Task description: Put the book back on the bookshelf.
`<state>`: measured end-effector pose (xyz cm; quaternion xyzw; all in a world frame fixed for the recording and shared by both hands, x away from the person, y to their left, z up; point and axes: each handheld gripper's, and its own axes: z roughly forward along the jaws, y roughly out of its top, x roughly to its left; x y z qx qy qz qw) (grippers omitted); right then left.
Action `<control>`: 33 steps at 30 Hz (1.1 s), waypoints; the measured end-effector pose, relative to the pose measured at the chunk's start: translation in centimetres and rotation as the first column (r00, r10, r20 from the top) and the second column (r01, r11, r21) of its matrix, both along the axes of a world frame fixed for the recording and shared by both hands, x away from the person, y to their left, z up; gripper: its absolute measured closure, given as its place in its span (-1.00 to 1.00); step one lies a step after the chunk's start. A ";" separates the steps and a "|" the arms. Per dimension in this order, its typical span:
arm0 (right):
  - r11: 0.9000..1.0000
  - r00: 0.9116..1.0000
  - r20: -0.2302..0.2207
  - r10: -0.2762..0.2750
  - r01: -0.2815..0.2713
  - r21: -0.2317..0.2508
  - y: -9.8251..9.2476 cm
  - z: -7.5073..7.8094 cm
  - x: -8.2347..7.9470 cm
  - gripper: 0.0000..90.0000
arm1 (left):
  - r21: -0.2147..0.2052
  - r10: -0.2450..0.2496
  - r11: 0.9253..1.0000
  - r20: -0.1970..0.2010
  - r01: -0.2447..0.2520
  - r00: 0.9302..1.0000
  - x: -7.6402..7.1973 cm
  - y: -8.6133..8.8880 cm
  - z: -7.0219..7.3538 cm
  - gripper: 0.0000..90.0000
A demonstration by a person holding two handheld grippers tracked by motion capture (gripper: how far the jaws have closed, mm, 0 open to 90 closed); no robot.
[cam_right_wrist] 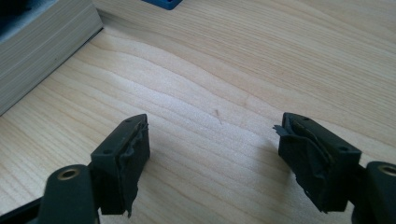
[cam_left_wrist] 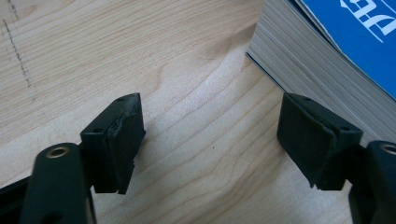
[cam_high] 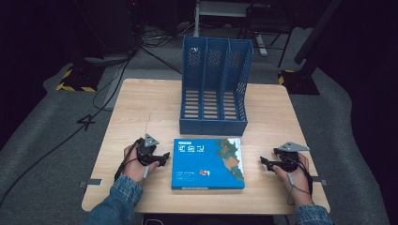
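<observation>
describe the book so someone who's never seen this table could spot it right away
On the light wooden table, look in front of the tall blue three-slot file rack, on the person's side. The book lies flat there between the two hand-held tools. It is the only flat thing on the table: thick, with a bright blue cover, white title and a map-like picture.

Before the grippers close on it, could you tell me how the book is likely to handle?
The book has a thick page block, so it is probably heavy and fairly stiff. Lying flat, it should slide rather than tip. Its glossy-looking cover may be slippery.
</observation>
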<state>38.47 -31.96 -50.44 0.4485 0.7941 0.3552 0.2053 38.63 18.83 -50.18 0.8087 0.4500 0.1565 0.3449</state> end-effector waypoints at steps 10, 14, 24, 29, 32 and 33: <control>1.000 1.000 0.000 0.000 0.000 0.000 0.0 0.0 0.0 -0.44 | -0.081 -0.031 0.996 -0.028 0.028 0.999 -0.3 -0.6 2.0 -0.35; 1.000 1.000 0.000 0.001 -0.001 -0.001 0.0 0.0 0.0 -0.45 | -0.128 -0.081 0.989 -0.044 0.074 0.996 -0.8 -1.6 3.1 -0.35; 1.000 1.000 0.002 -0.002 0.002 -0.004 0.1 0.0 -0.1 -0.45 | -0.151 -0.192 0.974 -0.145 0.170 0.971 -1.0 -4.6 2.0 -0.57; 1.000 1.000 -0.008 -0.009 0.009 -0.006 0.9 0.0 -0.6 -0.54 | -0.223 -0.189 0.964 -0.189 0.145 0.964 -0.6 -4.0 1.4 -0.58; 0.999 0.998 -0.053 0.032 -0.033 -0.021 1.6 0.5 -0.9 -0.48 | -0.218 -0.190 0.965 -0.184 0.149 0.964 -0.7 -4.1 1.4 -0.58; 0.998 0.996 -0.074 0.057 -0.058 -0.009 2.0 0.7 -1.0 -0.48 | -0.216 -0.191 0.965 -0.183 0.150 0.964 -0.7 -4.1 1.4 -0.58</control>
